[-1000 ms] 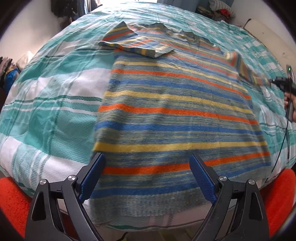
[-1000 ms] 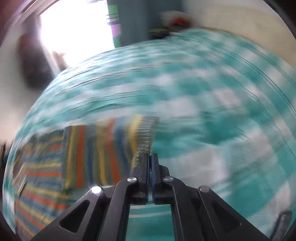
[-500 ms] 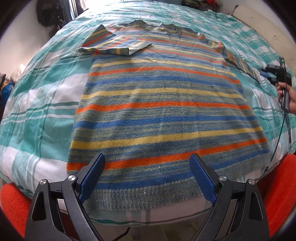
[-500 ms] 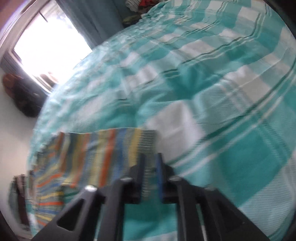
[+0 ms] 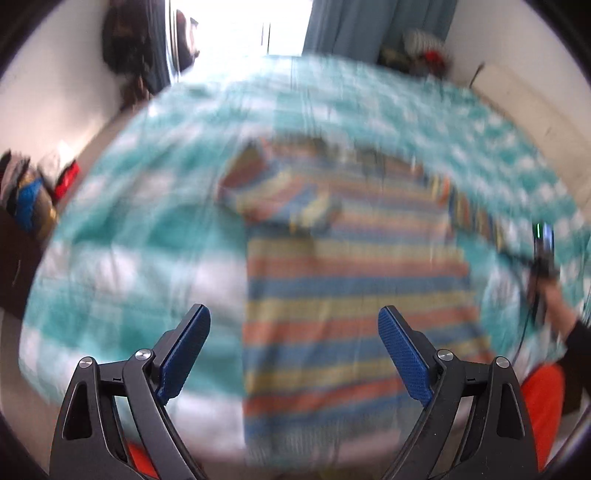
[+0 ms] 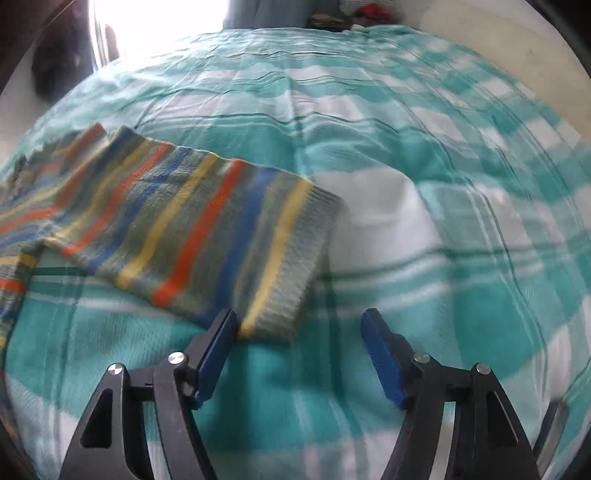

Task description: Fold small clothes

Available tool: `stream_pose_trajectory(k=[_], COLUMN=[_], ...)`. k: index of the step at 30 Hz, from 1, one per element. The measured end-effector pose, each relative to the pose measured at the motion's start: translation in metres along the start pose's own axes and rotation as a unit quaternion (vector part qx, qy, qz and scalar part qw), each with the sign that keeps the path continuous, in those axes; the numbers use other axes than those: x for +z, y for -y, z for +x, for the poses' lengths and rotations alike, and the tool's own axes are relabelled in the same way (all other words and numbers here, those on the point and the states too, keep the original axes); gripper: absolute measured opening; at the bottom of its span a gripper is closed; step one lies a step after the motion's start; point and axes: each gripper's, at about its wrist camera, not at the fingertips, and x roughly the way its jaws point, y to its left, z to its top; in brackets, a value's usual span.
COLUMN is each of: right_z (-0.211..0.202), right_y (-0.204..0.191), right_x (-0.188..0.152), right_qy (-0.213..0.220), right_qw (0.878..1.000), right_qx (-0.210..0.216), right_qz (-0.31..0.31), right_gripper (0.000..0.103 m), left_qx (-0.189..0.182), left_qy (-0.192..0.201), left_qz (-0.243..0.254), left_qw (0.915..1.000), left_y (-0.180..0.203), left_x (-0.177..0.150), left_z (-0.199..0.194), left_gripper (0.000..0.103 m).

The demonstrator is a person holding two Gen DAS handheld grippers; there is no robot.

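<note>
Overexposed window (image 5: 240, 33) daylight, heavy motion blur, dark fisheye corners.

Left gripper (image 5: 294, 334) wide; right gripper (image 6: 298, 334) opening.

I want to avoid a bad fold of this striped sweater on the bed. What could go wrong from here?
1. The right tongs are opening, but the sleeve cuff lies against one pad, so it may snag and be dragged.
2. The other sleeve is already folded over the sweater; a careless pull could undo it.
</note>
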Motion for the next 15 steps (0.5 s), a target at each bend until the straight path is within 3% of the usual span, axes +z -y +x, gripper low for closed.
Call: stream_pose_trajectory(k=[2, 4, 6, 8, 10, 12, 13, 15], right_z=[-0.024, -0.049, -0.071, -0.091, -0.105, -0.113, -0.114, -0.117], right_y=[0.0, -0.006, -0.019, -0.037, -0.056, -0.071, -0.076, -0.088], right_x=[-0.01, -0.025, -0.045, -0.068, -0.094, -0.114, -0.12, -0.133], right_qy=[0.028, 0.053, 0.068, 0.073, 0.076, 0.079, 0.08, 0.079], right_qw=[0.999, 0.997, 0.993, 0.989, 0.988, 0.987, 0.987, 0.987], right_qx=[0.015, 0.043, 0.08, 0.114, 0.131, 0.137, 0.138, 0.137], right_qz=[0.022, 0.038, 0.05, 0.05, 0.04, 0.029, 0.024, 0.009], right_gripper=[0.069, 0.069, 0.069, 0.069, 0.069, 0.069, 0.069, 0.069], left_qx=[0.001, -0.01, -0.004, 0.026, 0.055, 0.08, 0.08, 0.061], left_qy=[0.041, 0.063, 0.047, 0.013, -0.047, -0.071, -0.074, -0.069], left_qz=[0.027, 0.093, 0.158, 0.209, 0.259, 0.295, 0.299, 0.272], left_qw=[0.9988, 0.9937, 0.9864, 0.9775, 0.963, 0.9494, 0.9479, 0.958], left_y=[0.011, 0.036, 0.059, 0.076, 0.086, 0.087, 0.085, 0.075], left_x=[0.028, 0.05, 0.057, 0.051, 0.038, 0.026, 0.023, 0.027], left_z=[0.005, 0.031, 0.077, 0.135, 0.189, 0.221, 0.229, 0.23], left_gripper=[0.095, 0.096, 0.094, 0.08, 0.074, 0.074, 0.074, 0.066])
